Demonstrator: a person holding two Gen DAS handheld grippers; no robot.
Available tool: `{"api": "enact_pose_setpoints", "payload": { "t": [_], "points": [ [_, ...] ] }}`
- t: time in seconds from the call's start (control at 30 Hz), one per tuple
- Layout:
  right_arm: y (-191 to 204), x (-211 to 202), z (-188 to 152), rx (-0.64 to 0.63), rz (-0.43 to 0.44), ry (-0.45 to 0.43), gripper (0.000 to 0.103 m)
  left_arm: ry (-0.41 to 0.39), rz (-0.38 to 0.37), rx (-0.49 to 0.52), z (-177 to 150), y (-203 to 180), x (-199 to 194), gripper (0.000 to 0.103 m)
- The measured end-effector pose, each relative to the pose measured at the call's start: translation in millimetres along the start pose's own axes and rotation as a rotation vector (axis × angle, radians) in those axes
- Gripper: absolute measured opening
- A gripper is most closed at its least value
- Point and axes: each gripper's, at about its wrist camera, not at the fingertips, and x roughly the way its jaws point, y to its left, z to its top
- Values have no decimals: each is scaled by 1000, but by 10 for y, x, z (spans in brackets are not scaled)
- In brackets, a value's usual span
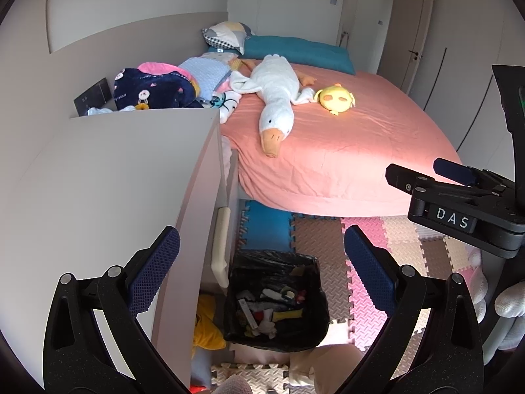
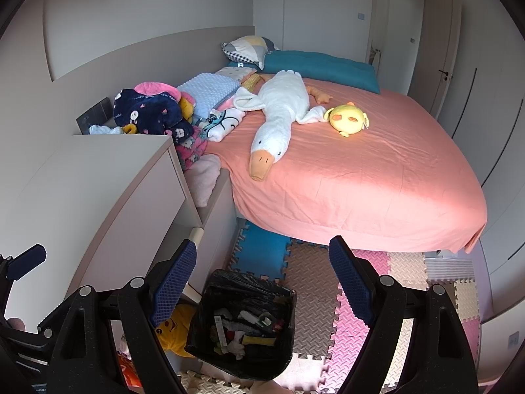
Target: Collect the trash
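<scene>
- Broadly, a bed [image 2: 377, 177] under a salmon-pink sheet fills the upper right of both views, from about 12 to 3 o'clock, with a teal pillow [image 2: 321, 65] at its far end.
- A pale cabinet [image 2: 98, 180] stands at 9 o'clock, its flat top bare, touching the bed's near corner.
- Foam puzzle mats [image 2: 328, 279] in blue, brown, pink and cream cover the floor below the bed's edge.
- A long white goose plush [image 2: 279, 115] lies on the sheet at 12 o'clock, beak towards the camera, with a small yellow plush [image 2: 349, 120] just beside its tail end, at its 3 o'clock.
- A heap of clothes and blankets [image 2: 154, 111] sits at 10 o'clock, between the cabinet and the goose.
- The trash bin [image 2: 242, 328], lined with a black bag, stands on the mats at 6 o'clock, just beside the cabinet's foot; mixed rubbish [image 2: 242, 331] lies inside it, the pieces too small to tell apart.
- The right gripper [image 2: 262, 289] hangs above the bin, its jaws spread wide with nothing between them.
- The left gripper [image 1: 262, 272] likewise hangs over the bin, jaws wide apart and empty.
- A white-gloved hand [image 1: 510, 302] shows at 4 o'clock in the left view, on the right gripper's handle.
</scene>
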Motion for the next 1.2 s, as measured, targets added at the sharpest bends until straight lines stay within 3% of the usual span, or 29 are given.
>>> {"api": "enact_pose_setpoints", "payload": {
  "t": [0.37,1.2],
  "points": [
    [-14,-2,-2,1,1,-1,83,-1,-13,-64,27,57,-18,97],
    [-83,-19,-16,3,-1,3,83,18,-44,-41,17,-17,37,97]
  ]
}}
